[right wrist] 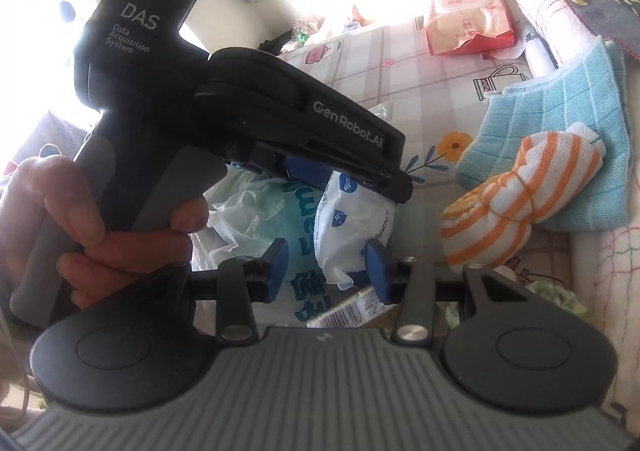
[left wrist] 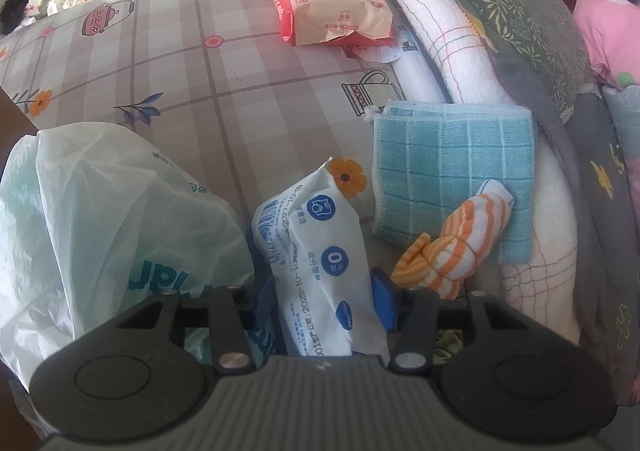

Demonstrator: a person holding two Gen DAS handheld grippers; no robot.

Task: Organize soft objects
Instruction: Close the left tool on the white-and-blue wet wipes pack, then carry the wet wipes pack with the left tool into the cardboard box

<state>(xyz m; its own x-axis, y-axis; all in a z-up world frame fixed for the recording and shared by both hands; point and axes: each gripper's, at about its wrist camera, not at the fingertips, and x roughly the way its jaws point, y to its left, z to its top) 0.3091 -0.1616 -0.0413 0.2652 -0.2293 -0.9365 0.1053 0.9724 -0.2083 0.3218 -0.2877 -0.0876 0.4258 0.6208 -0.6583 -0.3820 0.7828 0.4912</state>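
Left claw [left wrist: 324, 297] is clamped on the white soft tissue pack with blue print [left wrist: 320, 251], pack's long axis running straight ahead out of the jaws, over the checked bed sheet [left wrist: 180, 63]. Right claw [right wrist: 328, 265] stands apart, the pack's crumpled end [right wrist: 352, 227] just ahead between its pads, untouched; the translucent white plastic bag [left wrist: 100, 211] lies just left.

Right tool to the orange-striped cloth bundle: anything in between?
Nothing visible blocks it. In the right wrist view the orange-striped cloth bundle lies in the open on the blue checked cloth, up and right of the right tool. The white wipes pack in the left tool sits left of that path.
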